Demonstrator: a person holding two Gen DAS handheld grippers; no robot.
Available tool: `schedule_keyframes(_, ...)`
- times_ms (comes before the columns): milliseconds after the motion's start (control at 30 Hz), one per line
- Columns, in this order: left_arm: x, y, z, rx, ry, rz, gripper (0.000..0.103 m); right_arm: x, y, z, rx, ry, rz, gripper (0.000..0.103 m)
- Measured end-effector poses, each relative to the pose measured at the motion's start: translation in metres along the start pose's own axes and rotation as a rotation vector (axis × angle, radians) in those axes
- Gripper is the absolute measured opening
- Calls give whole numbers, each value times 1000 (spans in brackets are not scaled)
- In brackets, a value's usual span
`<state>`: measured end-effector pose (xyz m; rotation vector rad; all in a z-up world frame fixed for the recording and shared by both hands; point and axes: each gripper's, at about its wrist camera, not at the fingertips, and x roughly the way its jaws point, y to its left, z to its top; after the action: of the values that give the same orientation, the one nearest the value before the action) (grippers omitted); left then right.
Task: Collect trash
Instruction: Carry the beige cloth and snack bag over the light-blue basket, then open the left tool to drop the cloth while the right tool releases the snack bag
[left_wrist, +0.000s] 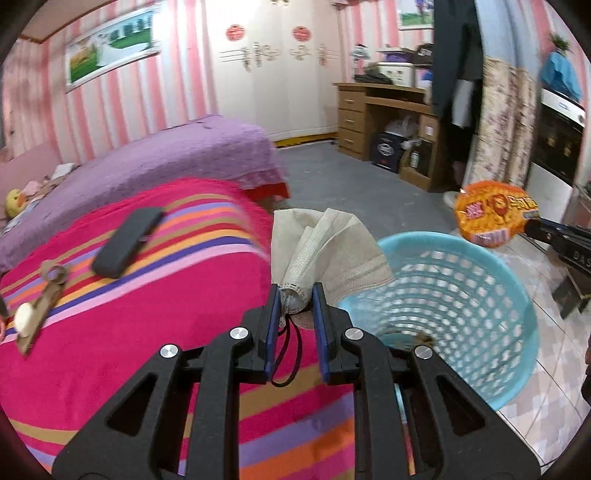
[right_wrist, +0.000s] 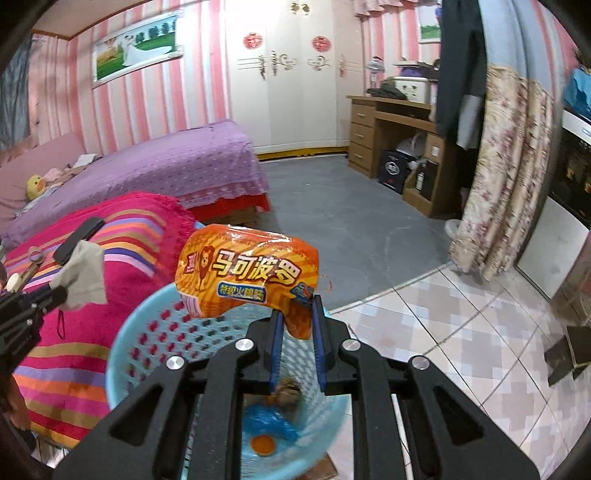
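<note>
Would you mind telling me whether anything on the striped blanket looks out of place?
Nothing looks spilled or damaged. A dark flat case and a key bunch with a tag lie loose on the striped blanket, neither looking like trash.

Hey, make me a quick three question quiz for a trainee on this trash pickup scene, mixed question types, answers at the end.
1. True or false: the left gripper is shut on the beige face mask.
2. Multiple choice: what does the right gripper hold? A) a blue bottle B) the orange snack wrapper C) a key
3. Short answer: which container stands below both grippers, beside the striped blanket?

Key
1. True: the mask is pinched between the pads, its ear loops hanging down.
2. B
3. The light blue perforated basket, with some trash already at its bottom.
</note>
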<state>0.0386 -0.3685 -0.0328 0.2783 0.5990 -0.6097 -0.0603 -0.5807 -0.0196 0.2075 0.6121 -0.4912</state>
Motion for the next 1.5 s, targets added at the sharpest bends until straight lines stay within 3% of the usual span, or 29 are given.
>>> schedule_keyframes(167,10,-31,0,22,-4,-38,16,5,-16,-6,17,15,-22,15)
schedule_keyframes(400,27,-52,0,24,-10,-24,17,16,-26,-15,33,49,-26,15)
schedule_keyframes(500,35,-55,0,19,-2,-22,22,18,-26,-16,27,56,-27,15)
schedule_keyframes(633,39,-52,1,8,-6,-17,56,19,-25,-16,26,58,-20,15)
schedule_keyframes(767,37,-43,1,-3,-18,15,78,21,-23,-16,19,62,-15,15)
schedule_keyframes(867,33,-30,1,-14,-33,46,87,21,-19,-15,15,60,-8,15)
schedule_keyframes(1200,11,16,6,-75,-79,129,93,30,6,-12,-10,67,21,16)
schedule_keyframes(1267,6,26,7,-84,-90,145,93,36,12,-13,-22,78,8,22)
schedule_keyframes(1333,1,34,7,-89,-96,155,93,40,16,-13,-30,86,-13,55)
schedule_keyframes(1500,-10,52,7,-97,-109,186,93,46,23,-13,-22,115,-19,78)
